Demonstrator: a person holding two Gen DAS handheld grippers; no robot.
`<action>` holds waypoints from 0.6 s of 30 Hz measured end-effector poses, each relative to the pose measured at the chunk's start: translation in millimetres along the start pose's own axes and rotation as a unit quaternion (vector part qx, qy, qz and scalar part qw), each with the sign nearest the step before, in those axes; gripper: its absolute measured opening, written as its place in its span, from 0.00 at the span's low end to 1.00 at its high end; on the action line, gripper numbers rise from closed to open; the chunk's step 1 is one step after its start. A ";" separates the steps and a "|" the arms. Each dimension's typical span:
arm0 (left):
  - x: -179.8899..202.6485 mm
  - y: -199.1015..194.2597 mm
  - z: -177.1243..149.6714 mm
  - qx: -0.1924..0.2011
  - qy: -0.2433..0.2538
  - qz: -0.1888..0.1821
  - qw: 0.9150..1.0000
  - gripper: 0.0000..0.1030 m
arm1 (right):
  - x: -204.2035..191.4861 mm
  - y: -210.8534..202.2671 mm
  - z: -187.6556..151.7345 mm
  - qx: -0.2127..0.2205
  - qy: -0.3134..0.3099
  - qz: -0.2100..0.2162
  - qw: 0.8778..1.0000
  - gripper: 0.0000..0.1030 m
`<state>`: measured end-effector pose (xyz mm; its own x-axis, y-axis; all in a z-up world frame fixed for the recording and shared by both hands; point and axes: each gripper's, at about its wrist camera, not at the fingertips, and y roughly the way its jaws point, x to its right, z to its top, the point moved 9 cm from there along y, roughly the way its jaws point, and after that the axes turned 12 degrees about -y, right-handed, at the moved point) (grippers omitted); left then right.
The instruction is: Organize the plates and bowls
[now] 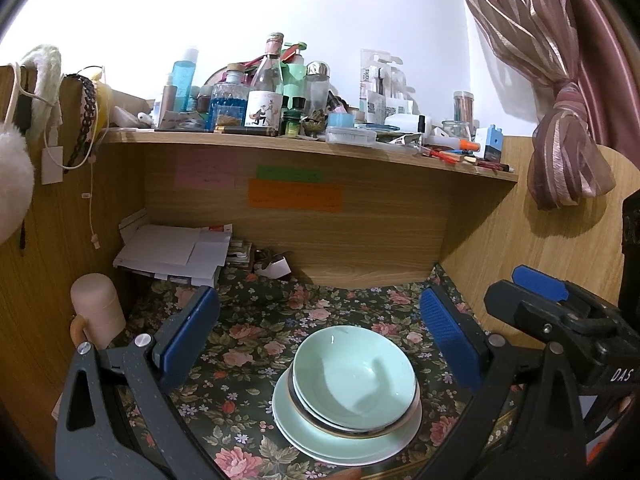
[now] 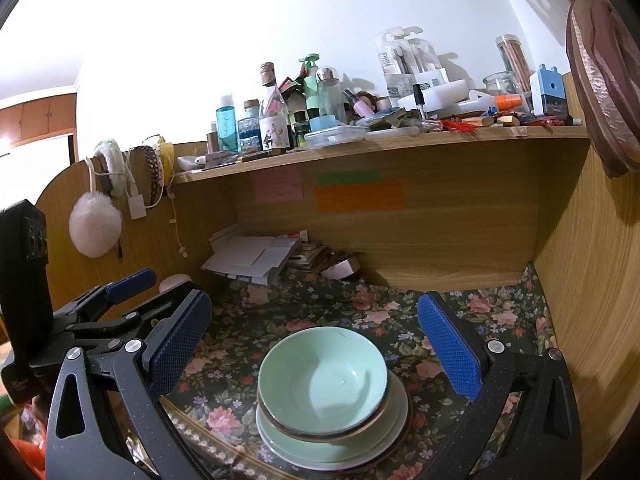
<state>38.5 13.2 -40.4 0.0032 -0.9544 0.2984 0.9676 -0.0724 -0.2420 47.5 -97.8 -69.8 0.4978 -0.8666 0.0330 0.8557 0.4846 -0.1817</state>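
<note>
- a pale green bowl (image 1: 354,372) sat at the lower centre of the left wrist view, nested on top of a stack; in the right wrist view the same bowl (image 2: 322,380) lay just left of centre, low in the frame.
- under it was a second bowl with a dark gold-edged rim (image 1: 320,420), and both rested on green plates (image 1: 296,436) at the bottom of the pile.
- the stack stood on a surface covered with a dark flowered cloth (image 1: 248,344).
- the left gripper (image 1: 320,328) hung above and around the stack, jaws wide open, its blue pads either side of the bowl and touching nothing.
- the right gripper (image 2: 316,340) was likewise spread wide, empty, its pads well apart from the bowl's rim.
- in the left wrist view the right gripper showed at the right edge of the frame; in the right wrist view the left gripper showed at the left edge.
- a pink cup (image 1: 98,308) stood at the left of the left wrist view, near the wooden side wall.
- loose white papers (image 1: 176,252) were piled at the back left corner.
- a wooden shelf (image 1: 280,142) across the upper middle held crowded bottles and jars.
- coloured sticky notes (image 1: 296,194) were stuck on the back panel below the shelf.
- a tied curtain (image 1: 568,140) hung at the upper right.
</note>
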 end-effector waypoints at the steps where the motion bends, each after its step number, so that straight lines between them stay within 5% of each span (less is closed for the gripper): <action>1: -0.2 0.3 0.0 -0.001 -0.001 0.000 1.000 0.99 | -0.6 0.4 0.4 -0.001 0.000 -0.001 1.000 1.00; 18: -3.2 6.5 -2.9 -0.008 -0.002 -0.002 1.000 0.99 | 8.2 5.4 -10.0 -0.009 0.015 -0.008 1.000 1.00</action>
